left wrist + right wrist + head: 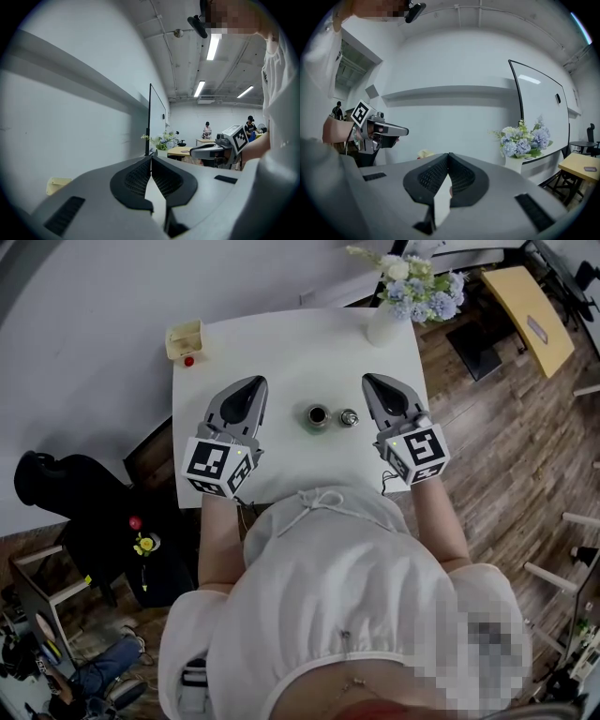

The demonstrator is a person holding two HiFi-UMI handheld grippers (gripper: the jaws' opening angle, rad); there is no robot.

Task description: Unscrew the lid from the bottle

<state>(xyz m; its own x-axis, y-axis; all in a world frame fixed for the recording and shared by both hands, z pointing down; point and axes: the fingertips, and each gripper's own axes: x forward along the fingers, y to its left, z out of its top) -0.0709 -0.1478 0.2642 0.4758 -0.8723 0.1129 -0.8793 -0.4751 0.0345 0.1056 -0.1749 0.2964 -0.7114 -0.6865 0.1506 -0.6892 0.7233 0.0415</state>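
Note:
A small dark bottle (318, 416) stands upright on the white table (281, 352), its mouth uncovered. Just right of it, apart from it, lies a small round metal lid (349, 416). My left gripper (257, 382) hovers left of the bottle, shut, with nothing between its jaws (151, 156). My right gripper (367, 379) hovers right of the lid, also shut and empty (448, 154). Both point away from me, toward the far edge. Neither gripper view shows the bottle or the lid; each shows the other gripper (220, 149) (379, 131) off to the side.
A white vase of blue and white flowers (389, 320) stands at the table's far right corner. A pale yellow box with a red knob (185, 339) sits at the far left corner. A black bag (56, 488) lies on the floor to the left.

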